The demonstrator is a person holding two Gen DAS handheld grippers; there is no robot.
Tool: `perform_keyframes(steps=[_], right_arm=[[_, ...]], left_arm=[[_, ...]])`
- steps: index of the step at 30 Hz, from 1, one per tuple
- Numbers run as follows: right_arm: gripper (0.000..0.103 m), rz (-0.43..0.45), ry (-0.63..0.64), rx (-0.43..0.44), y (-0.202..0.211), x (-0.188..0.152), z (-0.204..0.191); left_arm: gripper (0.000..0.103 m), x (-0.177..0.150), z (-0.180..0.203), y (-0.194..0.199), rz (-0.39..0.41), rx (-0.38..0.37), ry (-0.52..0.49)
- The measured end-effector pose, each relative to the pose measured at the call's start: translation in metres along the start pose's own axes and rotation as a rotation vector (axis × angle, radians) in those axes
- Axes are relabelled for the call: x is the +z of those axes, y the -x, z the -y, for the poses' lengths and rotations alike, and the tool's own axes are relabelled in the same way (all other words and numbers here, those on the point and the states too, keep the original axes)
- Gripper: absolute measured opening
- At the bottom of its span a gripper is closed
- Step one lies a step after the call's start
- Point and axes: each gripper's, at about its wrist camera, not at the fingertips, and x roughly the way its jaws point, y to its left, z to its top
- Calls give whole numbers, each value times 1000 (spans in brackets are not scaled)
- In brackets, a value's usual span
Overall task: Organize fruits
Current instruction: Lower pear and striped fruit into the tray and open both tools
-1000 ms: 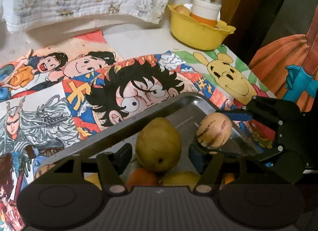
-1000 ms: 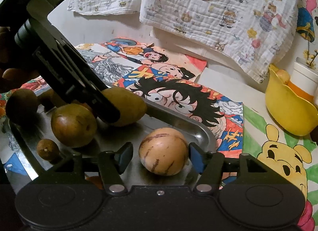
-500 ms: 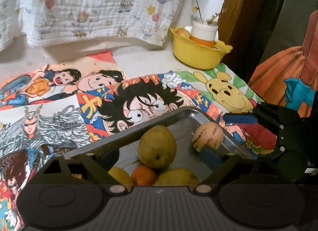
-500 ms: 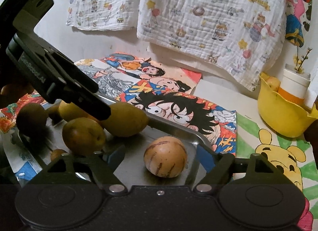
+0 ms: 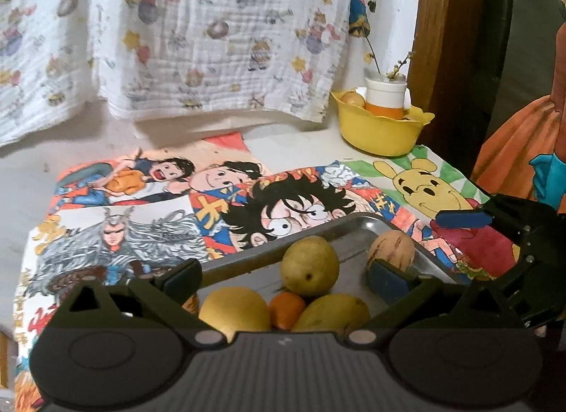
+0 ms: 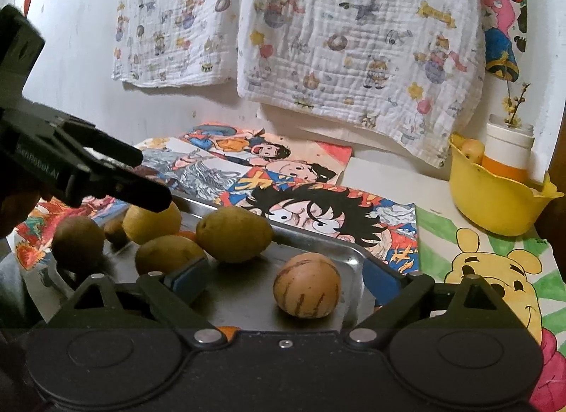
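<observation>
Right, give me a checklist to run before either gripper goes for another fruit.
1. Left gripper free of fruit: ok. Its jaws are opening and the pear lies on the tray, untouched by the pads.
2. Right gripper free of fruit: ok. Its jaws are opening, and the striped fruit sits between the fingers untouched.
3. Striped fruit settled on the tray: ok, near the corner, apart from the other fruit.
4. Pear stable: cannot tell. It leans against the orange and the yellow fruit below it.
5. Grippers apart from each other: ok in both views.
6. Room in the yellow bowl: not ok, a cup stands in it.
</observation>
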Motion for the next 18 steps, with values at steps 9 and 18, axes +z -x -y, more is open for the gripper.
perform_keyframes(steps=[9,18], right_arm=[[101,55,-23,10,20,-2,-11],[102,103,-64,-1,47,-5,-21]], left_arm=[[102,-19,0,26,43,65,46],[102,-39,2,54,87,131,76]])
